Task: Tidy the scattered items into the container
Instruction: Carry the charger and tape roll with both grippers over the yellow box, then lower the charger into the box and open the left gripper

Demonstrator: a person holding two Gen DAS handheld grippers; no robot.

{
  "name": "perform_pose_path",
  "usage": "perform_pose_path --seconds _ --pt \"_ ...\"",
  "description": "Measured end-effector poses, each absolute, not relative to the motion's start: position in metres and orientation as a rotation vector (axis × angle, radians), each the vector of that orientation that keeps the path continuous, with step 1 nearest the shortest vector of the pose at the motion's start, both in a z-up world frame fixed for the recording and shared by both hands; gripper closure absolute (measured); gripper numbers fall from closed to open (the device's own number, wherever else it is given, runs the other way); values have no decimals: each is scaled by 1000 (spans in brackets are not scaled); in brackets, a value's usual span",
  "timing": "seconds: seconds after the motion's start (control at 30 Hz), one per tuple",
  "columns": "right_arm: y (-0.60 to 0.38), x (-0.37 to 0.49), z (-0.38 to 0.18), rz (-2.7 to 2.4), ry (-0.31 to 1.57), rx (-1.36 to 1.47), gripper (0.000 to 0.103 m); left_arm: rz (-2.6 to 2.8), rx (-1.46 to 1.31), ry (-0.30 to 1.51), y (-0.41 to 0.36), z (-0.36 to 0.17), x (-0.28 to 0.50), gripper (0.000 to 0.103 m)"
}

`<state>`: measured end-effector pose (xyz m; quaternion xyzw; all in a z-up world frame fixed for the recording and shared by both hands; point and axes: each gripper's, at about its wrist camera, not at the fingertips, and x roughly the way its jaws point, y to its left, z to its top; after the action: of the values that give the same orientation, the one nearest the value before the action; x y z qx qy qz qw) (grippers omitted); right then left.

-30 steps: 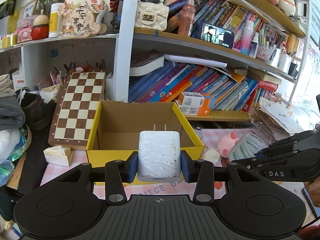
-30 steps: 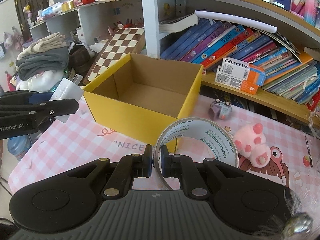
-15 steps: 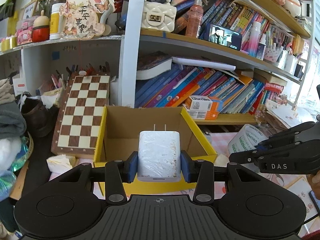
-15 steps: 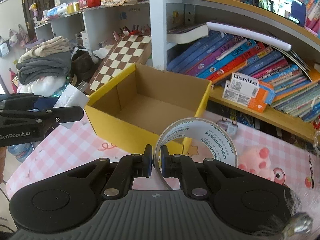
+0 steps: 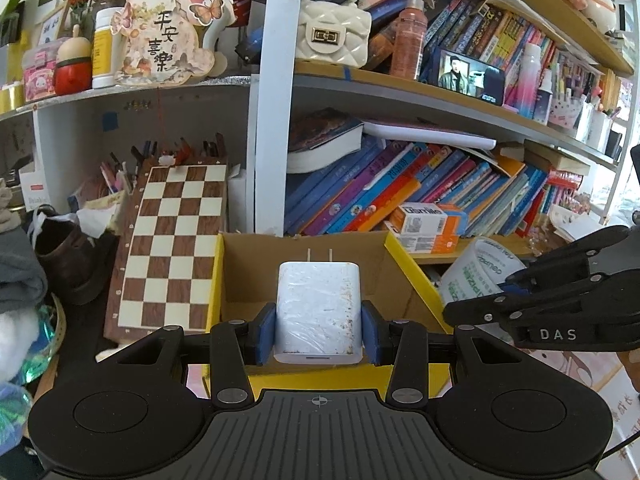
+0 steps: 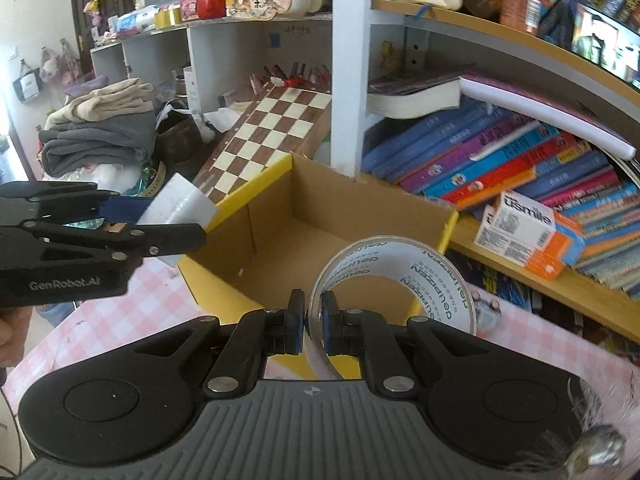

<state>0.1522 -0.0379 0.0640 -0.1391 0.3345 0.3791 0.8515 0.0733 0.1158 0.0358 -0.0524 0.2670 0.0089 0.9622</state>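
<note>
My left gripper [image 5: 318,330] is shut on a white plug charger [image 5: 318,308], prongs pointing forward, over the near rim of the open yellow cardboard box [image 5: 394,248]. The box's brown inside shows nothing in it. My right gripper [image 6: 312,322] is shut on the wall of a clear tape roll [image 6: 420,276], held over the box's [image 6: 236,204] near right side. The left gripper [image 6: 132,236] with the charger [image 6: 176,204] shows at the left in the right wrist view. The right gripper [image 5: 532,304] and tape [image 5: 476,272] show at the right in the left wrist view.
A chessboard [image 5: 172,248] leans behind the box on the left. Bookshelves with leaning books [image 5: 400,196] and an orange-white carton [image 5: 430,224] stand right behind. Folded clothes [image 6: 100,136] are piled at the left. The table has a pink checked cloth [image 6: 120,312].
Both grippers have risen and moved forward toward the box, each still holding its item. The box now sits lower and closer in both views.
</note>
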Motion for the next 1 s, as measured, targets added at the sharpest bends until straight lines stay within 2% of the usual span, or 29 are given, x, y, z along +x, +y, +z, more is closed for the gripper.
perform_pose_path --seconds 1.0 --pt "34 225 1 1004 810 -458 94 -16 105 695 127 -8 165 62"
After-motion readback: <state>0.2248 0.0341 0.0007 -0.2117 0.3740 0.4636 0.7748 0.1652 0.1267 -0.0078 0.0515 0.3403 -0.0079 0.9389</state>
